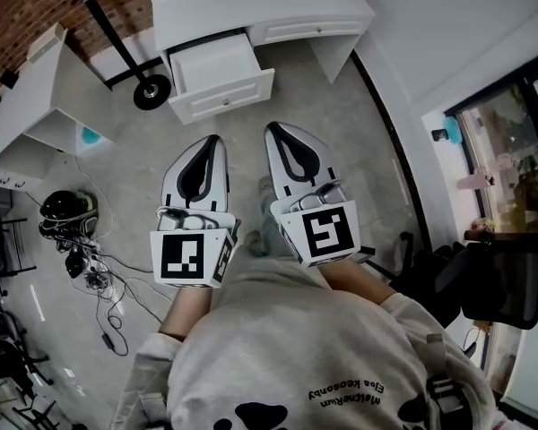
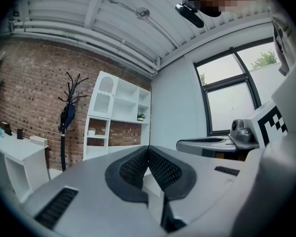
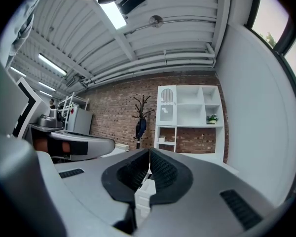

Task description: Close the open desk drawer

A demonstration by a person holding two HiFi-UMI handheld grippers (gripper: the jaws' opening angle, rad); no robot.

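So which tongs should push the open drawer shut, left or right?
Left, probably. The left tongs point at the middle of the drawer front; the right tongs line up with its right corner. Both are shut and empty.

a red brick wall (image 3: 113,107) backs a white open shelving unit (image 3: 190,117) and a black coat stand (image 3: 142,116). a dark-framed window (image 2: 232,102) sits in the white side wall (image 2: 172,107) above a smooth grey floor (image 1: 341,133).

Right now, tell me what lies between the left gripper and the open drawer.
Only bare grey floor separates the left gripper from the open drawer, as the head view shows; a black stand base sits aside.
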